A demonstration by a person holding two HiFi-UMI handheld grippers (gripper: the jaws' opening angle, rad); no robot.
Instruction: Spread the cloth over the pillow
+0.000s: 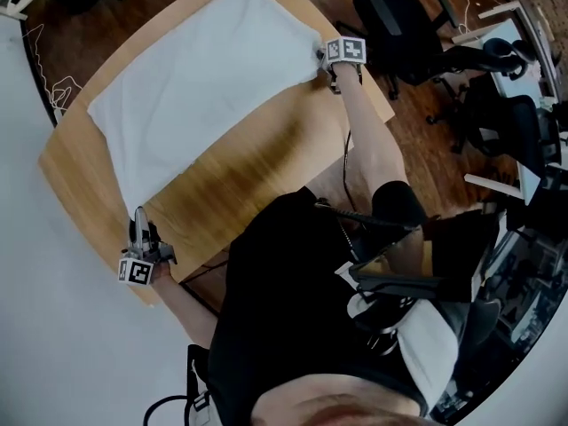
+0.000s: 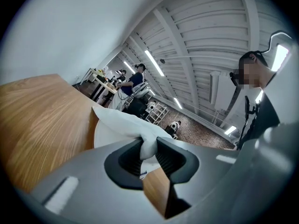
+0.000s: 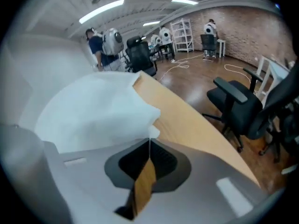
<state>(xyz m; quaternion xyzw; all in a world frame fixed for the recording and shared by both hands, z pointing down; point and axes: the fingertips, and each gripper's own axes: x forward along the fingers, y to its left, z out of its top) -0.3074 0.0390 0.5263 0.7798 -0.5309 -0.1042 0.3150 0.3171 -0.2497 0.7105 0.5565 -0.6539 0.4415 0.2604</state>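
The left gripper point(image 2: 148, 150) jaws pinch a bunched corner of the cloth point(image 1: 204, 87), the right gripper point(image 3: 149, 149) jaws all but meet on another corner's thin edge, arms spread wide over the surface point(image 1: 240, 180).

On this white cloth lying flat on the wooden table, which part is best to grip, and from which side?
Grip the cloth at its two corners along the long edge nearest the person, coming in low from that side of the table. It lies flat, so only corners and edges offer a fold to pinch. The left gripper and right gripper hold there.
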